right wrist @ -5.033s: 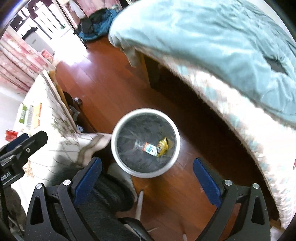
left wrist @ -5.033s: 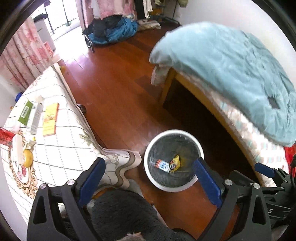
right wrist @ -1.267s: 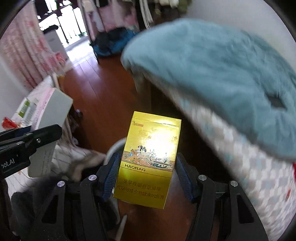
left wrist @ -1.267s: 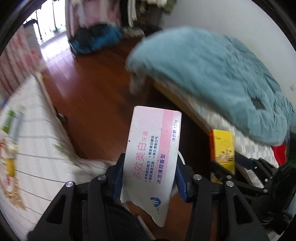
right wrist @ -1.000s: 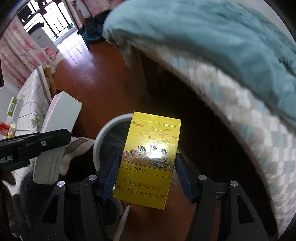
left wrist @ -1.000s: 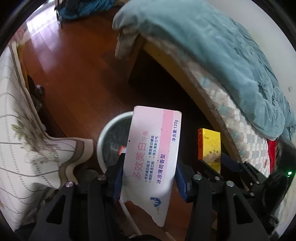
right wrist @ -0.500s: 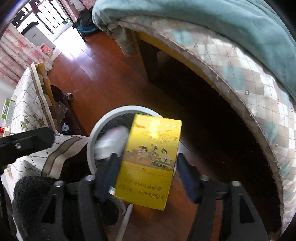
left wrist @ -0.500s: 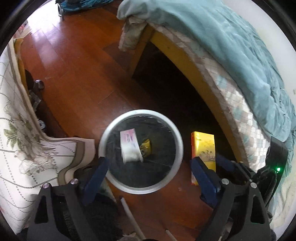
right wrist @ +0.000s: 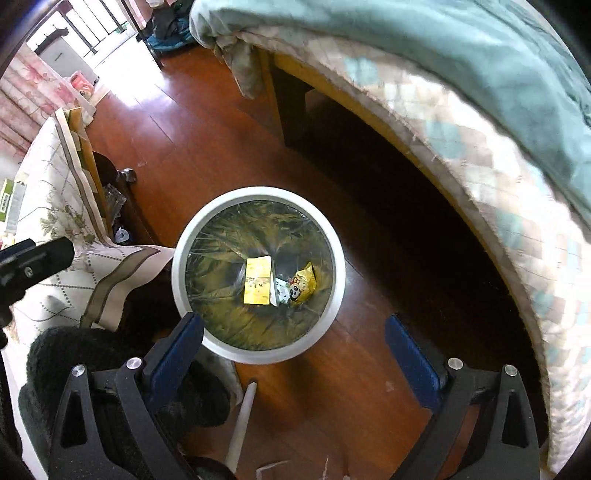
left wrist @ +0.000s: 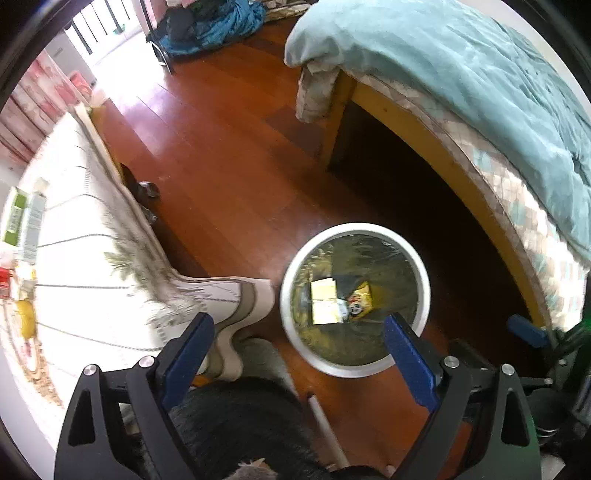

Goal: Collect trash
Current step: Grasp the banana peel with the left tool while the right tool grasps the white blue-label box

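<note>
Bed (left wrist: 461, 74): wooden frame along the right side of the floor, covered by a teal blanket (right wrist: 424, 40) over a checked sheet
Floor (left wrist: 229, 155): reddish-brown wood boards; it carries the bed, the bin and a pile of blue and dark clothes (left wrist: 210, 22) at its far edge
Surface (left wrist: 74, 229): on the left, under a white gridded cloth with a leaf print whose corner hangs down just beside the bin; a green box (left wrist: 14, 216) and a pale box lie side by side near its left edge
Trash bin (right wrist: 258, 354): round, white rim, dark plastic liner, standing on the floor between the hanging cloth corner and the bed frame
Yellow carton (right wrist: 257, 280): flat at the bottom of the bin, left of centre
Yellow snack wrapper (right wrist: 304, 282): at the bottom of the bin, just right of the carton, with a small white scrap between the two
Left tool (left wrist: 299, 341): blue-padded fingers spread wide, holding nothing, above the near side of the bin
Right tool (right wrist: 293, 339): fingers spread wide, holding nothing, directly above the bin's near rim
</note>
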`<act>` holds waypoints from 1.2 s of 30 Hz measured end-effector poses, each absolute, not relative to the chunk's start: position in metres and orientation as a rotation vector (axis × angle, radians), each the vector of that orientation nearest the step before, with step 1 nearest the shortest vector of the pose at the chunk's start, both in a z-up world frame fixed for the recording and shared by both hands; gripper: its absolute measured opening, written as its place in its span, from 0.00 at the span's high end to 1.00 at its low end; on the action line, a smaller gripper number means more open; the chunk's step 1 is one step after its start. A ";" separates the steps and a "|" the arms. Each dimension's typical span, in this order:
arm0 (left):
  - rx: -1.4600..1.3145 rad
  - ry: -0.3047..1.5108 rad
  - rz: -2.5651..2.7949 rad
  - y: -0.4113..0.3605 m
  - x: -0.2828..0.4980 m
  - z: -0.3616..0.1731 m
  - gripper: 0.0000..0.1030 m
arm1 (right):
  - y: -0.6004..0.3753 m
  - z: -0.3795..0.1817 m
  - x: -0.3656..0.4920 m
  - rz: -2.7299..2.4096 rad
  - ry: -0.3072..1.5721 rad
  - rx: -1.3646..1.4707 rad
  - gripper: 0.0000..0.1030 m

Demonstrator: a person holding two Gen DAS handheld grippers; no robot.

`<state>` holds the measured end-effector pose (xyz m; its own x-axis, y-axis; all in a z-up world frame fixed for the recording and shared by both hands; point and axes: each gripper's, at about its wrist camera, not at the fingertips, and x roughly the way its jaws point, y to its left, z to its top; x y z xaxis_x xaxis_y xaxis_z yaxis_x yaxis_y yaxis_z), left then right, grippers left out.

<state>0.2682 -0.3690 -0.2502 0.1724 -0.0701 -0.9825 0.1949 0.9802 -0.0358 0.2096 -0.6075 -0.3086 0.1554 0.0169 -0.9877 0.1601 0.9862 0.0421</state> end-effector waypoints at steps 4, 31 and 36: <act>0.127 1.363 -0.181 -0.364 0.255 -0.235 0.10 | -0.604 -0.285 0.205 -0.108 1.390 0.143 0.03; -0.090 1.058 0.037 -0.212 0.245 -0.103 0.09 | -0.485 -0.100 0.230 0.047 1.116 0.099 0.03; -0.190 1.100 0.278 -0.103 0.246 -0.146 0.09 | -0.393 -0.120 0.270 0.191 1.158 0.043 0.03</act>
